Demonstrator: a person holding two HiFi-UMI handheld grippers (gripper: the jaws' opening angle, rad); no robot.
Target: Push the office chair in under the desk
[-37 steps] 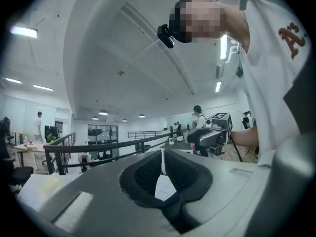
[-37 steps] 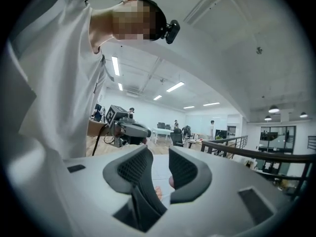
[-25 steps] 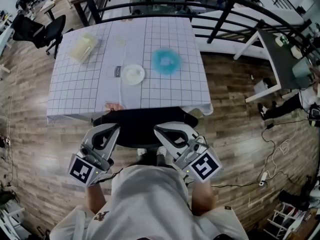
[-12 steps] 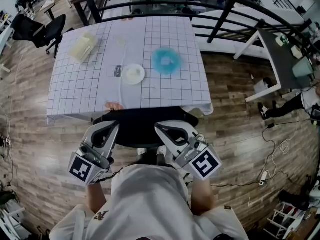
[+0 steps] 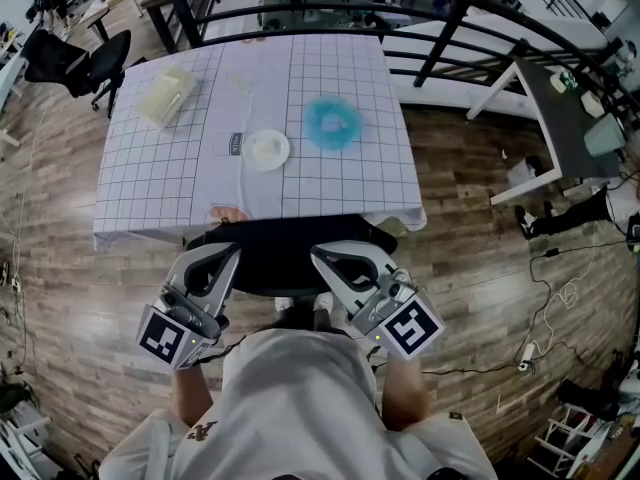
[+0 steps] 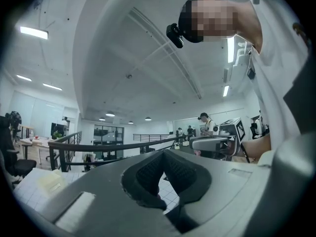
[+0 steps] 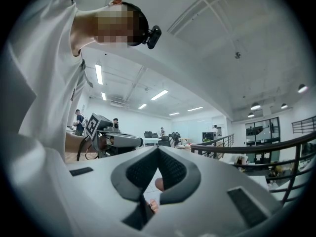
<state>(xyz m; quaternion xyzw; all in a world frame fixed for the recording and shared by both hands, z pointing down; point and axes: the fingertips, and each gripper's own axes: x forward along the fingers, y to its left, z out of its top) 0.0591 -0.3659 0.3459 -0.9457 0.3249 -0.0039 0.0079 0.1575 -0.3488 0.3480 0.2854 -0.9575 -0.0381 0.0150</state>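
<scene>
The black office chair stands at the near edge of the desk, which is covered with a grid-patterned cloth. The chair's backrest faces me and its seat is hidden under the desk. My left gripper is shut, with its tip on the left part of the backrest. My right gripper is also shut, with its tip on the right part. Whether they press on the chair I cannot tell. In the left gripper view the left gripper has its jaws together with nothing between them, as does the right gripper in the right gripper view.
On the desk lie a white plate, a blue fluffy thing and a pale container. A black railing runs behind the desk. A second black chair stands far left, a white table at right, and cables on the wooden floor.
</scene>
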